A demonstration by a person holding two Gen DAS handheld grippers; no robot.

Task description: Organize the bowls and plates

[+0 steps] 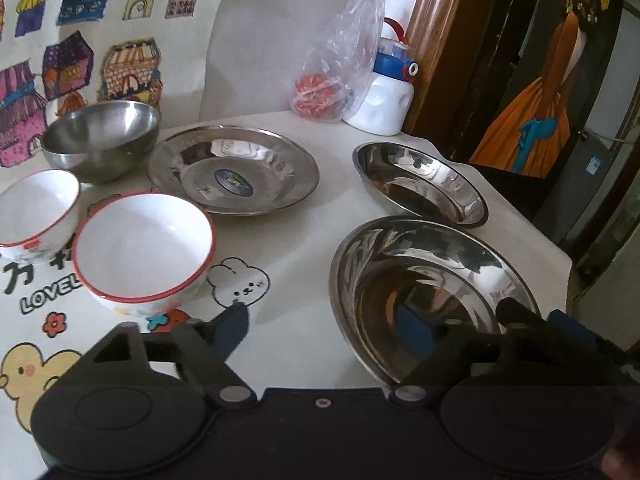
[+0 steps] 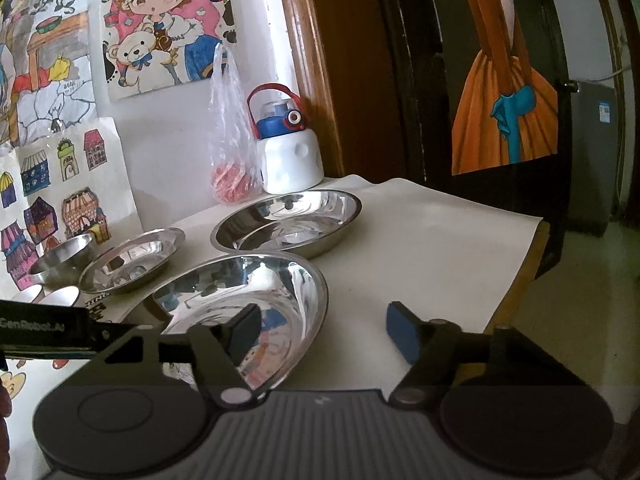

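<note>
Three steel plates lie on the table: a near one [image 1: 432,292] [image 2: 248,296], a far right one [image 1: 420,182] [image 2: 288,220] and a middle one with a sticker [image 1: 234,170] [image 2: 132,260]. A steel bowl [image 1: 102,140] [image 2: 60,262] stands at the back left. Two white bowls with red rims, a larger one [image 1: 144,248] and a smaller one [image 1: 36,212], stand at the left. My left gripper [image 1: 372,324] is open and empty, its right finger over the near plate's near rim. My right gripper [image 2: 324,328] is open and empty, its left finger over the near plate's right rim.
A white water bottle with a blue lid [image 1: 386,92] [image 2: 290,148] and a plastic bag with red contents [image 1: 324,88] [image 2: 232,168] stand at the back by the wall. A wooden door frame [image 1: 432,40] rises behind. The table edge [image 2: 516,280] drops at the right.
</note>
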